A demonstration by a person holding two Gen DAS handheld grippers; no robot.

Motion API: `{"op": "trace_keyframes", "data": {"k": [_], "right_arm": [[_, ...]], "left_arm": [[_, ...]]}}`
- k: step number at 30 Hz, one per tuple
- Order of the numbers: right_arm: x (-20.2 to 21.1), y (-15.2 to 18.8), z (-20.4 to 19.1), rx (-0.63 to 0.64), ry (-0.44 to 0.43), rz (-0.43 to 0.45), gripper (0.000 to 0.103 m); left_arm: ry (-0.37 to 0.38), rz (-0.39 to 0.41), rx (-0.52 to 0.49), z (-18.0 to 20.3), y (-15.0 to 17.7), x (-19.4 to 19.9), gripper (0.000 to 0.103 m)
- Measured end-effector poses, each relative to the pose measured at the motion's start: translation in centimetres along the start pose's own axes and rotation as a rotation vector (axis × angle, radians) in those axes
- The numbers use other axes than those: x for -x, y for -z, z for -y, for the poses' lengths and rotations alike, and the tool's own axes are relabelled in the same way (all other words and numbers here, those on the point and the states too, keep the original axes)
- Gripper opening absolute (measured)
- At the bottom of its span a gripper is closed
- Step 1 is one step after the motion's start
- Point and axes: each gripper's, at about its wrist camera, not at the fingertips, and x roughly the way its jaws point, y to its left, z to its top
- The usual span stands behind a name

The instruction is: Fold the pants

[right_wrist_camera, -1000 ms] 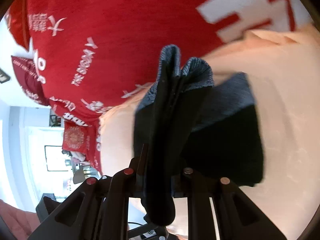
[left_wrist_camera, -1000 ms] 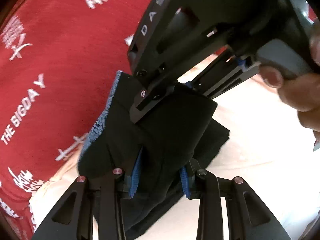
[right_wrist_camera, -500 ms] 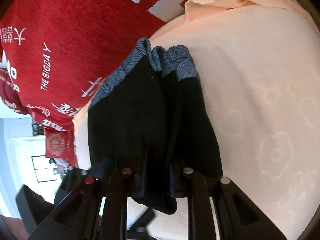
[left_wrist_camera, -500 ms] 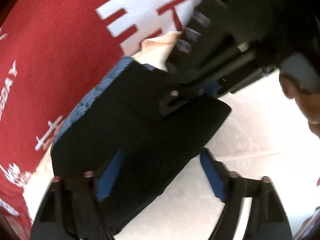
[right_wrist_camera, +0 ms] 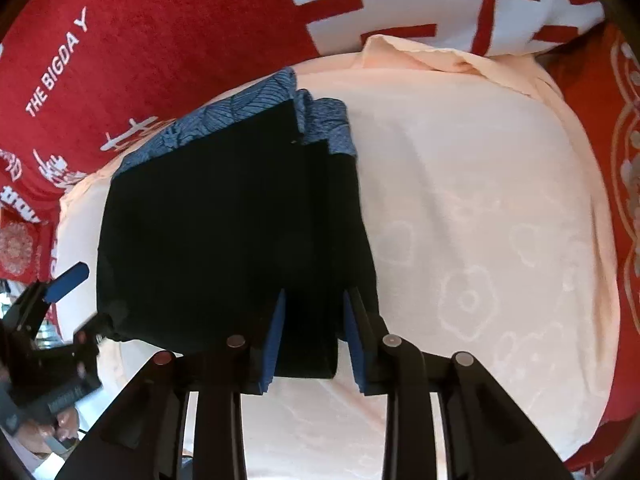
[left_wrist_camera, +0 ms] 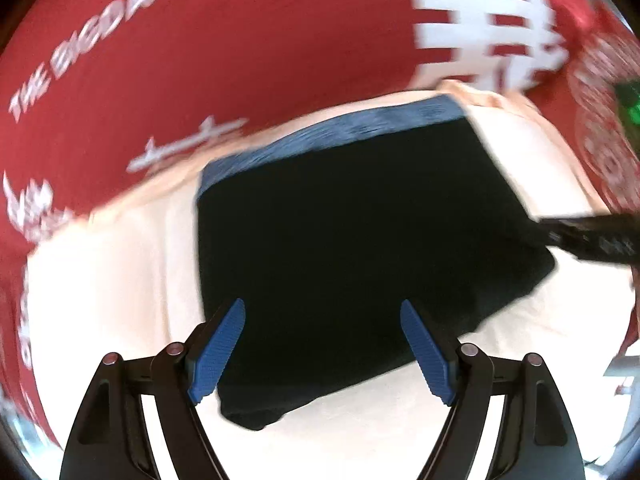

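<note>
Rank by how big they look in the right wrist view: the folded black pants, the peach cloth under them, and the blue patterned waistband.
1. Peach cloth, the largest area.
2. Folded black pants, smaller, though lying near the camera.
3. Blue patterned waistband, a narrow strip at the pants' far edge.

We see pants (right_wrist_camera: 224,232) black, waistband (right_wrist_camera: 224,120) blue with darker line pattern. Under them, sheet (right_wrist_camera: 480,240) pale peach with faint white flower outlines. Blanket (right_wrist_camera: 160,28) red, white lettering "THE BIGDAY" and large white characters. Left gripper (left_wrist_camera: 322,340) black frame, blue ribbed pads (left_wrist_camera: 218,350). Right gripper (right_wrist_camera: 314,336) black, pads (right_wrist_camera: 274,340) same blue; we note small reddish and grey rivets on arms.
</note>
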Motion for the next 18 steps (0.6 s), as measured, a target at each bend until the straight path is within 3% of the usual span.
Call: {"op": "trace_keyframes", "data": {"k": [7, 18], "right_arm": [[0.6, -0.1, -1.2, 0.000, 0.082, 0.001, 0.040], [1.2, -0.3, -1.5, -0.060, 0.119, -0.007, 0.045]], "left_arm": [[0.006, -0.066, 0.087, -3.1, 0.5, -1.8, 0.081], [0.031, -0.088, 0.110, -3.8, 0.0, -2.5, 0.083]]}}
